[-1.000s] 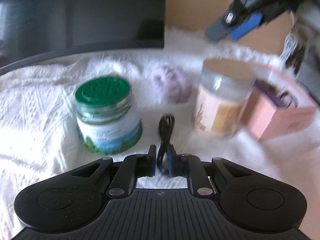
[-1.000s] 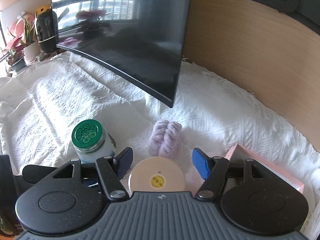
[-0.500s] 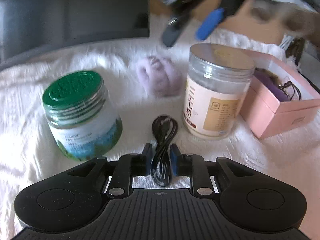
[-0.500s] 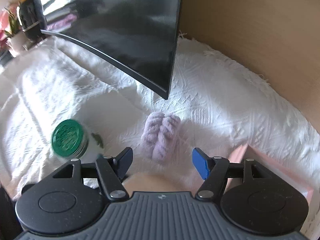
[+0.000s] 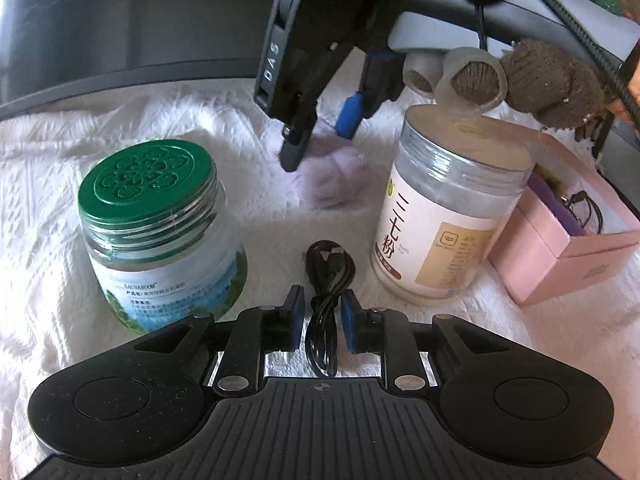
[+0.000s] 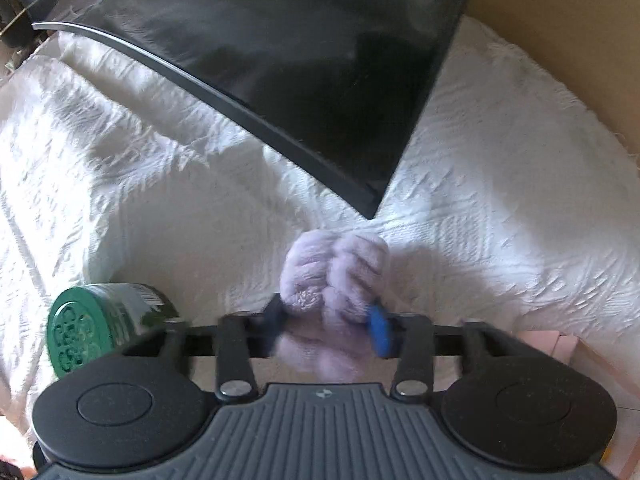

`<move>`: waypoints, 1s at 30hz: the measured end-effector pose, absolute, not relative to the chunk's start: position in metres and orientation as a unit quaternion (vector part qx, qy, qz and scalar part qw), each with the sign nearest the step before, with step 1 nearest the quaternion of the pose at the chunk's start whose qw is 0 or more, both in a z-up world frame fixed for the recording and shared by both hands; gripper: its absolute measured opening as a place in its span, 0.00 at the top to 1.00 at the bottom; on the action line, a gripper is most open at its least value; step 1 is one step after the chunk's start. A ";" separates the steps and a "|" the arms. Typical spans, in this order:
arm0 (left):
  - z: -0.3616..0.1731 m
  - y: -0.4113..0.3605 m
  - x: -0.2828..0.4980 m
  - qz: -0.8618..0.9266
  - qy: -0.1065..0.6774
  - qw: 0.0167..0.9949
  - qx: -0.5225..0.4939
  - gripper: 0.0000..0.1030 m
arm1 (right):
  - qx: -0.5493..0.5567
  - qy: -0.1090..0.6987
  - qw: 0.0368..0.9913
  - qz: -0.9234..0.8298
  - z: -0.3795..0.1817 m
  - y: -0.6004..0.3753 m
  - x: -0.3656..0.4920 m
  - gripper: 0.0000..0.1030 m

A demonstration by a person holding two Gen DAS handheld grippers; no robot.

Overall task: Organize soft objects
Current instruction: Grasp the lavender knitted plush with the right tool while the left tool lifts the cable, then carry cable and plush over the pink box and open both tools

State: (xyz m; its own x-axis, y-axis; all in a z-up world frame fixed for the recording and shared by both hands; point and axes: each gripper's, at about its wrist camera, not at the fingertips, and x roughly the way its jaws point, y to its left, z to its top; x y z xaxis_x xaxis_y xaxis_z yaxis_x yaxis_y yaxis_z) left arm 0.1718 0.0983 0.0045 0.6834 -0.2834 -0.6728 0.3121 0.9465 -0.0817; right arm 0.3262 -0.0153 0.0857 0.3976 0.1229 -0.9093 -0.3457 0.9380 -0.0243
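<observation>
Right gripper: jaws closing around the lilac knitted scrunchie, pads pressing its sides.
Scrunchie: between the fingers, bulging ahead of them on the white cloth.
Left gripper: jaws apart, black cable lying loose between them, untouched.

On the white cloth, the coiled cable lies nearest, between two jars: the green-lidded jar to its left, the tall jar to its right. Right of the tall jar stands the open box (small items inside, too tangled to tell). The fluffy ball sits farther back, between the jars. The monitor hangs over the far cloth.
</observation>
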 end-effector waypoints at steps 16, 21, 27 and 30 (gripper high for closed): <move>0.059 0.098 0.144 -0.161 0.266 0.950 0.012 0.84 | -0.069 0.393 0.897 0.192 0.197 -0.048 0.221 0.69; 0.127 0.100 0.134 -0.128 0.193 0.973 0.008 0.84 | -0.066 0.328 0.921 0.199 0.240 -0.080 0.172 0.69; 0.171 0.060 0.127 -0.138 0.165 0.976 0.016 0.84 | -0.049 0.265 0.949 0.166 0.272 -0.146 0.114 0.68; 0.176 0.028 0.125 -0.170 0.169 0.971 0.022 0.84 | -0.035 0.257 0.955 0.141 0.273 -0.181 0.097 0.68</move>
State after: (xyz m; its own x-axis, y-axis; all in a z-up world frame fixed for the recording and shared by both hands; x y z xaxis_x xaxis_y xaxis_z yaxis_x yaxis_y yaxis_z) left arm 0.1255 0.0285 0.1762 0.8853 -0.3227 -0.3347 0.3376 0.9412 -0.0144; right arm 0.0973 -0.1809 0.2728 0.8280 0.2514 -0.5013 -0.2870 0.9579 0.0063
